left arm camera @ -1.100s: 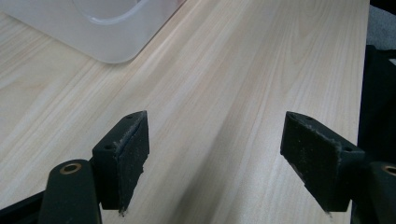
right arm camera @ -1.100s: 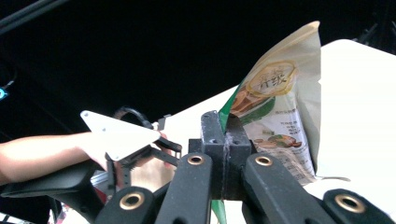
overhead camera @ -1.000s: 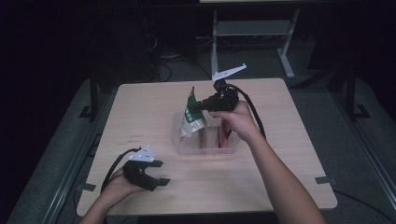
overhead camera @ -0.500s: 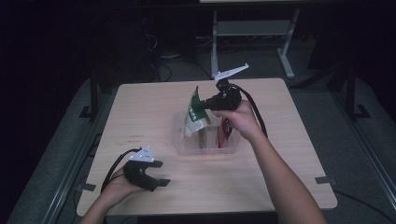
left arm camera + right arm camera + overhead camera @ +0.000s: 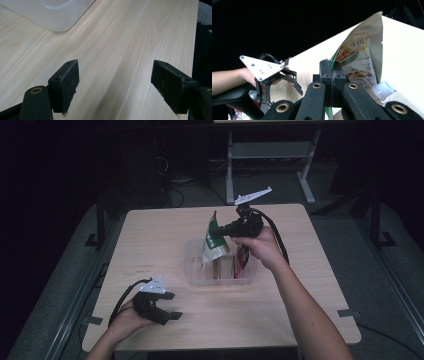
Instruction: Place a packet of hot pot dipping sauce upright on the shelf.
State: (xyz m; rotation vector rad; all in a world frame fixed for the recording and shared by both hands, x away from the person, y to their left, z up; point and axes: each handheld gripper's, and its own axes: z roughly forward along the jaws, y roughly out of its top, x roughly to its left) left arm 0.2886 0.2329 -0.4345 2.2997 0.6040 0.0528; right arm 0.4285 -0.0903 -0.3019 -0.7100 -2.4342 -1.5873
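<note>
A green and cream snack bag (image 5: 214,240) hangs over the clear plastic tub (image 5: 194,270) at the table's middle, with my right gripper (image 5: 216,236) shut on its edge. In the right gripper view the jaws (image 5: 333,75) pinch the bag (image 5: 359,55) at its green edge, and a white-capped bottle (image 5: 383,89) lies below. My left gripper (image 5: 172,306) rests on the table near the front left, open, with nothing between its pads (image 5: 67,82). A corner of the tub (image 5: 53,15) lies ahead of it.
Red and pale items lie inside the tub (image 5: 235,267). The wooden table (image 5: 310,265) has bare room on both sides of the tub. A metal stand (image 5: 270,155) is on the dark floor behind the table.
My right gripper has lifted the snack bag a little higher and slightly right over the tub. The left gripper has stayed put.
</note>
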